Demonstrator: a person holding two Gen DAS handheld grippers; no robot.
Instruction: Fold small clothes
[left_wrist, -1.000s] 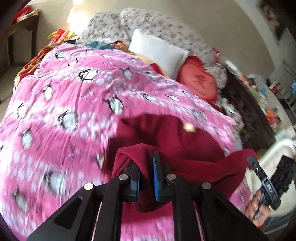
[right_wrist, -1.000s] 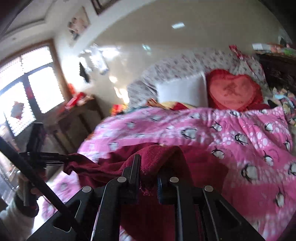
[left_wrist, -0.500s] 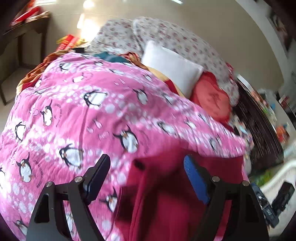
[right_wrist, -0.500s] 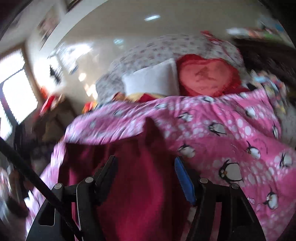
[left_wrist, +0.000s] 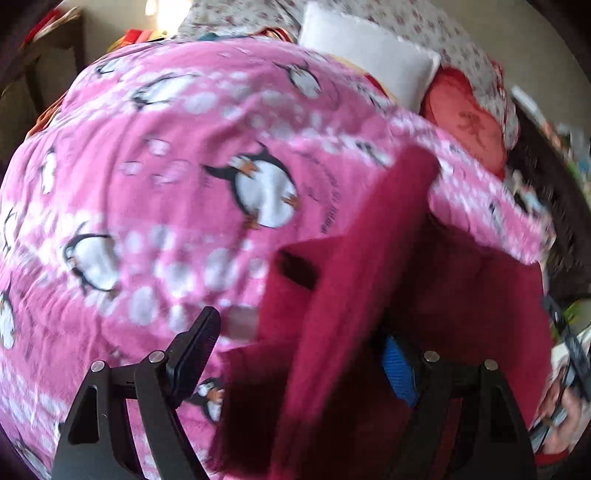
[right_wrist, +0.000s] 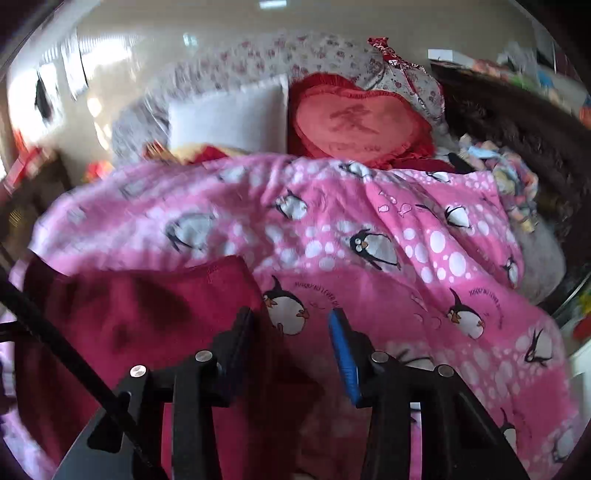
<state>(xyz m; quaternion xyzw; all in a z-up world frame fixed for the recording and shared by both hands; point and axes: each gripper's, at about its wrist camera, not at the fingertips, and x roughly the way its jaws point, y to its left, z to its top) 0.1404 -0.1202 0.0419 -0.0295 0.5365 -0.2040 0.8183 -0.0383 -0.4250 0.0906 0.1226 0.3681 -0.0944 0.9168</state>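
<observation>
Both sets of jaws off the dark red garment (left_wrist: 369, 280), which lies on the pink penguin blanket (left_wrist: 177, 147).

Left gripper (left_wrist: 299, 354) has its jaws spread wide, with a raised fold of the garment between them, though neither pad seems to be pressing on it (it's blurry). Right gripper (right_wrist: 291, 339) jaws are partway apart and closing, nothing pinched; the garment's edge sits by the left finger and the blanket shows in the gap. Beyond the garment, the blanket runs up the bed to a white pillow (right_wrist: 229, 114) and a red heart cushion (right_wrist: 354, 122) side by side at the head.
</observation>
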